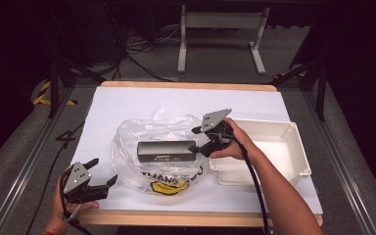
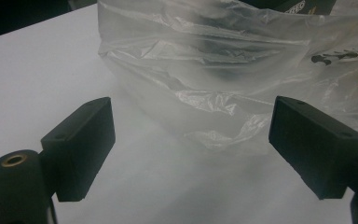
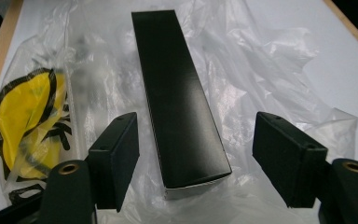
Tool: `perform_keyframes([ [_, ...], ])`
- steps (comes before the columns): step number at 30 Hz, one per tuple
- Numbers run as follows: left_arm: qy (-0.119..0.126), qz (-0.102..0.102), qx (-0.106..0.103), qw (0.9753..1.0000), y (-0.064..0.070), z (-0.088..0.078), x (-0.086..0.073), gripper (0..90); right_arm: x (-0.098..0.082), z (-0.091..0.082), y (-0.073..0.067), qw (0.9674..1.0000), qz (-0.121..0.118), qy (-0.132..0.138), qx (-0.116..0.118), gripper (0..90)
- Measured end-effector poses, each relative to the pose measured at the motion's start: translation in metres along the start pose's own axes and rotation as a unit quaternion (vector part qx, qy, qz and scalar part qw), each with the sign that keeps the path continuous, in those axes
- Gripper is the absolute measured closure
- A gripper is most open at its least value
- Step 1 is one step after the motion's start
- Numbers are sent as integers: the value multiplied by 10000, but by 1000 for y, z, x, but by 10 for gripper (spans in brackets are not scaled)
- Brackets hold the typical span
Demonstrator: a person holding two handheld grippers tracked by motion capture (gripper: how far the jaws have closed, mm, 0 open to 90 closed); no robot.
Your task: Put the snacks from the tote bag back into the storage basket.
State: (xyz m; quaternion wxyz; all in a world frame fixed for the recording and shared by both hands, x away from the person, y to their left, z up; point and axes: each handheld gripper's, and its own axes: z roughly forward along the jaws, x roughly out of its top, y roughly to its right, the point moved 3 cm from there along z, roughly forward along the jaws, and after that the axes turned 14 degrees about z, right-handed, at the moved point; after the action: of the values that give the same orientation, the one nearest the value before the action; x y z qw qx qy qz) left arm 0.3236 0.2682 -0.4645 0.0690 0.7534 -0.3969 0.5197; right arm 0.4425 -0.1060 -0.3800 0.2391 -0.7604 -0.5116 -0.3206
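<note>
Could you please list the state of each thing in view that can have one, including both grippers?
Black box: closed, lying flat on the plastic bag, its near end between the right jaws, not gripped.
Plastic bag: crumpled, spread on the table under the box.
White bin: upright, nothing visible inside.
Right gripper: open, jaws either side of the box end, gaps on both sides.
Left gripper: open, holding nothing, facing the bag's edge.
</note>
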Motion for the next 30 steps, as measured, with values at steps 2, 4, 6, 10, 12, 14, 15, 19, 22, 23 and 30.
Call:
perform_keyframes([
  [2, -13, -31, 2, 10000, 1, -1, -1, 153, 2, 6, -1, 9999, -72, -151, 11, 322],
  [4, -39, -26, 10, 10000, 2, -3, -2, 153, 4, 11, -2, 9993, -166, -320, 45, 322],
  [6, -61, -37, 20, 10000, 3, -5, -4, 154, 5, 15, -2, 9989, -236, -406, 51, 321],
  [10, -97, -48, 38, 9999, 6, -9, -5, 154, 11, 24, -2, 9974, -362, -619, 94, 320],
  [12, -120, -25, 40, 9999, 8, -12, -6, 154, 12, 26, -3, 9971, -365, -665, 98, 321],
  [14, -112, -53, 47, 9999, 10, -14, -6, 154, 13, 29, -2, 9960, -430, -780, 120, 321],
  [15, -115, -53, 57, 9999, 11, -16, -7, 154, 14, 31, -2, 9956, -408, -831, 111, 321],
  [19, -83, -152, 143, 9997, 12, -25, -11, 154, 16, 38, 3, 9930, -490, -1064, 124, 326],
  [22, -85, -213, 172, 9996, 14, -30, -13, 155, 16, 45, 5, 9897, -555, -1299, 219, 327],
  [23, -81, -215, 189, 9996, 14, -30, -13, 155, 16, 47, 5, 9887, -589, -1362, 225, 329],
  [30, -86, -235, 212, 9995, 15, -33, -14, 157, 15, 60, 10, 9857, -521, -1592, 195, 326],
])
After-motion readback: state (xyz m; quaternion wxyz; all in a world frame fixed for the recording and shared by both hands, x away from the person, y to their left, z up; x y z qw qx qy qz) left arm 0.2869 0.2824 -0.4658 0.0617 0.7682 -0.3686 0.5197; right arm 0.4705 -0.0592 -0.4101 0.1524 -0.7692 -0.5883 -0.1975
